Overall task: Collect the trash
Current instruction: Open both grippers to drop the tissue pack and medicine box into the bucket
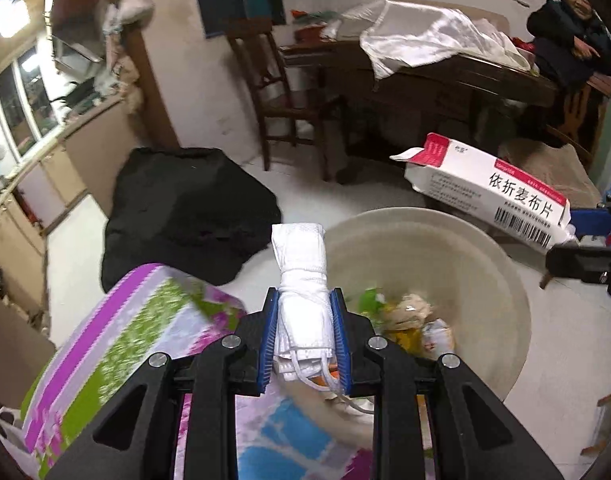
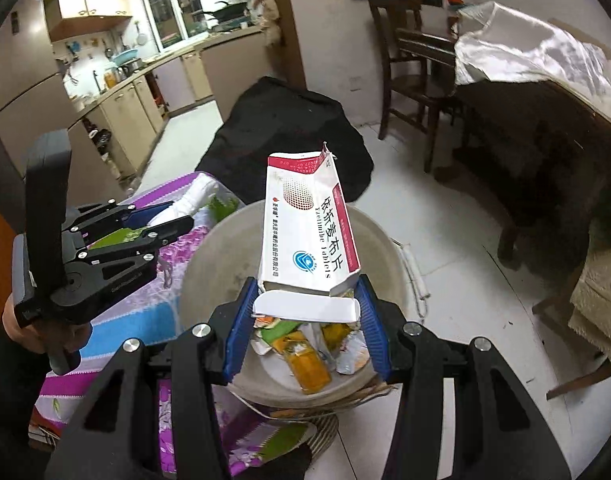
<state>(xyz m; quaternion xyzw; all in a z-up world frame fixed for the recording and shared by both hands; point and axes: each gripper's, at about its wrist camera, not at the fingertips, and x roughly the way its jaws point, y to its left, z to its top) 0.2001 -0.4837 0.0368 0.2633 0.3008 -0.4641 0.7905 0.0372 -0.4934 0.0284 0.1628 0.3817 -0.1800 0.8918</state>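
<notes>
My left gripper (image 1: 304, 304) is shut on a rolled white face mask (image 1: 301, 276), held upright at the near left rim of a beige trash bin (image 1: 485, 264). The mask also shows in the right wrist view (image 2: 193, 196), held in the left gripper (image 2: 173, 216). My right gripper (image 2: 307, 292) is shut on the open end of a white and red medicine box (image 2: 309, 224), held above the bin (image 2: 209, 264). The box also shows in the left wrist view (image 1: 493, 192), over the bin's far right rim. Wrappers (image 2: 309, 360) lie in the bin.
A floral tablecloth (image 1: 117, 344) covers the table at the left of the bin. A black bag (image 1: 185, 208) lies on the white floor behind. A wooden chair (image 1: 277, 92) and a dark table (image 1: 445, 80) with a white cloth stand behind, a seated person (image 1: 569, 36) beside them.
</notes>
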